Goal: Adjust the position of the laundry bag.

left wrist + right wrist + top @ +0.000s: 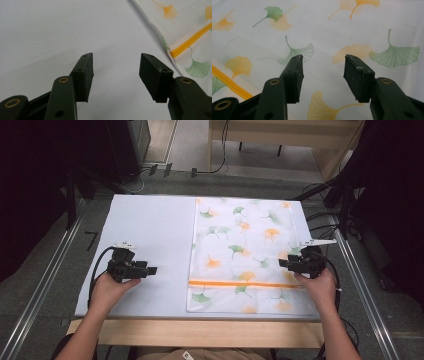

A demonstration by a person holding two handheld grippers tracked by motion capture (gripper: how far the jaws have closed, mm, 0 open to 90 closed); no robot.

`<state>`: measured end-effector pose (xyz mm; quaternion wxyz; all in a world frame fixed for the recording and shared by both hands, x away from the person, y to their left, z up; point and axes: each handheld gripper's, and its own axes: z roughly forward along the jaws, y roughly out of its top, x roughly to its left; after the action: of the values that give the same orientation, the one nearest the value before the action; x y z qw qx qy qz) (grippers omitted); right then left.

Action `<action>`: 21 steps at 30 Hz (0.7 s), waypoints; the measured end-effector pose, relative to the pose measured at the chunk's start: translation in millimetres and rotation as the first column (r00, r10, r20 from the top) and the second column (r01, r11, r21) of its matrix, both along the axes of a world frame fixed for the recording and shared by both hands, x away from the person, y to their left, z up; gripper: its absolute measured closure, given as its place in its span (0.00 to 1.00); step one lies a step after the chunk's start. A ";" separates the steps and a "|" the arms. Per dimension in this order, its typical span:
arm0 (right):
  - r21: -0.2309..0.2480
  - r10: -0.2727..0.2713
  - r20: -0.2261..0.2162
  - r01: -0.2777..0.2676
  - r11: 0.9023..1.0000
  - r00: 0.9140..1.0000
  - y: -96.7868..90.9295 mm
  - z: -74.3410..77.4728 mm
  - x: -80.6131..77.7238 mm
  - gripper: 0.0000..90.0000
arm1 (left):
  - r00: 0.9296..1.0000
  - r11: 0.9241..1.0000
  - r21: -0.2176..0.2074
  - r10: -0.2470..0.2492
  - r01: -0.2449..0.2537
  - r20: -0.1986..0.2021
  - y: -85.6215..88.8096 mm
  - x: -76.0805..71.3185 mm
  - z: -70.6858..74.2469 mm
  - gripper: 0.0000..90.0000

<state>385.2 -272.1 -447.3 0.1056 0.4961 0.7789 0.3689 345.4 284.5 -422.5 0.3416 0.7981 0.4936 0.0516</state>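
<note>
Both grippers gape empty; right gripper (323,75) view shows leaf-print cloth (332,37).

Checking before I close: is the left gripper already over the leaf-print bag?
No: the left gripper hovers above bare table, beside the leaf-print bag.

Left gripper (150,270), right gripper (283,263): jaws apart

A white table (145,235) carries a leaf-printed cloth (245,255) (orange stripe) on its right half.
</note>
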 end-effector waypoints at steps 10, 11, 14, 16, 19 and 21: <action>-0.003 0.001 0.002 -0.001 1.000 1.000 -2.9 -3.7 -5.6 0.55 | 0.999 0.999 0.005 -0.033 0.033 -0.019 -12.4 10.2 -2.4 0.48; -0.002 -0.001 -0.001 0.001 1.000 1.000 -3.2 -3.7 -6.0 0.55 | 0.999 0.999 0.004 -0.040 0.040 -0.020 -13.6 10.9 -2.7 0.48; 0.003 -0.002 0.000 0.002 1.000 1.000 -3.8 -4.4 -6.9 0.55 | 0.998 0.999 0.005 -0.051 0.051 -0.024 -16.3 12.0 -2.9 0.47; 0.001 -0.003 0.003 0.003 1.000 1.000 -2.7 -4.7 -6.6 0.55 | 0.999 0.999 0.004 -0.047 0.047 -0.020 -17.9 12.4 -3.1 0.47; 0.013 -0.002 0.006 0.002 1.000 1.000 0.7 -4.2 -5.1 0.55 | 0.998 0.999 -0.003 -0.049 0.049 -0.027 -19.3 13.2 -3.0 0.47; 0.009 0.010 0.007 -0.010 1.000 1.000 5.0 -4.4 -5.1 0.55 | 0.998 0.998 -0.004 -0.055 0.055 -0.031 -20.1 14.1 -3.5 0.47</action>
<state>380.2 -267.2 -451.7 0.1042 0.4915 0.7792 0.3748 359.5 264.5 -426.0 0.3366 0.8116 0.4766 0.0289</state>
